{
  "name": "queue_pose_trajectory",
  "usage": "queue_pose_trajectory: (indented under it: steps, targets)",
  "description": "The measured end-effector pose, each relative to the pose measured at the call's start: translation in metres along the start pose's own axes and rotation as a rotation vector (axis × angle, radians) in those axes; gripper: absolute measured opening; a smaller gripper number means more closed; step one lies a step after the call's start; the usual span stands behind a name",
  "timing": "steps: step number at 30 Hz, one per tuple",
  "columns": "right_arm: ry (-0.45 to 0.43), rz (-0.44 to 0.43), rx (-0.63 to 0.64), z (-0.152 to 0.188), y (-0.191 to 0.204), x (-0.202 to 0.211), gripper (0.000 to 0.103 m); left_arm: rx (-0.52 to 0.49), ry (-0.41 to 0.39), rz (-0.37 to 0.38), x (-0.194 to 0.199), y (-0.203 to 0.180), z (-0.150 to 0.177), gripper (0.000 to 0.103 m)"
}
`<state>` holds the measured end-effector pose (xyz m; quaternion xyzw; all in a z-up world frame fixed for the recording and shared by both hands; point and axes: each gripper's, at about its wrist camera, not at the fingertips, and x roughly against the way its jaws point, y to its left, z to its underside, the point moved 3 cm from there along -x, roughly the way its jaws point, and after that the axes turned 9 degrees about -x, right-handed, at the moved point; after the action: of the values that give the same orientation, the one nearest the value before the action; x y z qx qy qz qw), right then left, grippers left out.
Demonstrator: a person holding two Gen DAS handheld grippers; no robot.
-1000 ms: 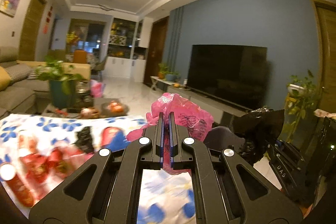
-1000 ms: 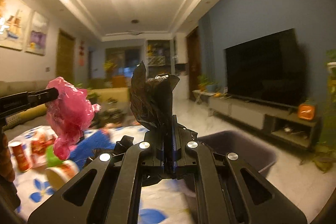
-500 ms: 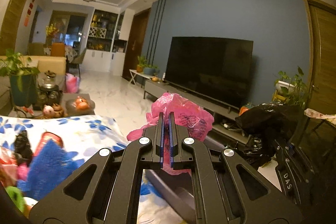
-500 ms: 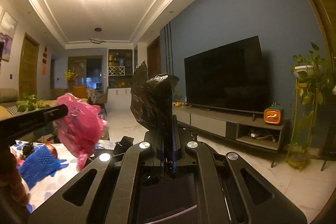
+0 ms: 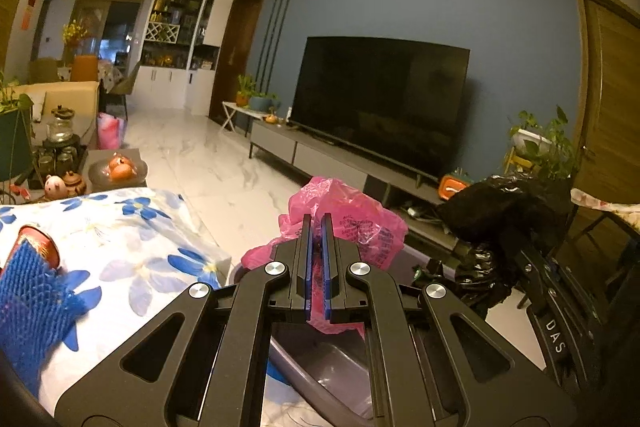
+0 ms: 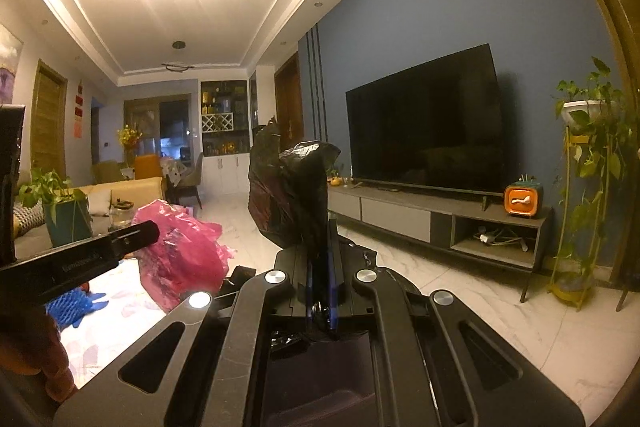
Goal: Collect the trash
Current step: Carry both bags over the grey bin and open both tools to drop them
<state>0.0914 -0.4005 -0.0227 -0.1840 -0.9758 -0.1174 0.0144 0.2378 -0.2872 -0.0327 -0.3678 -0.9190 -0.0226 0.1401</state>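
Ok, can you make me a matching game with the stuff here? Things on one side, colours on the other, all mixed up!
Things:
1. bag in the left tool
2. bag in the right tool
3. net on the flowered cloth
4. little box on the TV stand

Colours:
a. orange
b. pink
c. blue
d. black

Pairs: 1-b, 2-d, 3-c, 4-a

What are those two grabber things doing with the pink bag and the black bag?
A person is tidying up trash with a grabber in each hand. The left gripper is clamped on a crumpled pink plastic bag, held over a grey bin beside the flowery tablecloth. The right gripper pinches a black trash bag.
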Motion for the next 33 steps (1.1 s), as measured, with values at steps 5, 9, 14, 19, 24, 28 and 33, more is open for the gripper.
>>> queue_pose_trajectory:
  steps: [5,9,14,19,24,28,33]
  targets:
    - [0.015,-0.011,0.002,0.005,0.002,-0.010,0.007,-0.005,0.022,0.006,-0.009,0.000,0.004,0.003]
    - [0.031,-0.017,0.001,0.008,0.001,-0.016,0.007,-0.009,0.045,0.019,-0.017,-0.002,0.008,0.003]
    - [0.054,-0.024,-0.004,0.013,0.002,-0.021,0.007,-0.015,0.067,0.023,-0.026,-0.005,0.012,0.003]
    - [0.074,-0.040,-0.018,0.015,0.002,-0.025,0.008,-0.012,0.079,0.024,-0.030,-0.005,0.015,0.004]
    - [0.074,-0.041,-0.019,0.017,0.003,-0.025,0.056,-0.001,0.094,0.033,-0.032,-0.005,0.016,0.005]
    - [0.067,-0.028,-0.034,0.016,-0.003,-0.024,0.062,0.011,0.106,0.044,-0.035,0.000,0.018,0.013]
    - [0.061,-0.010,-0.038,0.017,-0.007,-0.021,0.072,0.031,0.105,0.044,-0.032,0.005,0.021,0.034]
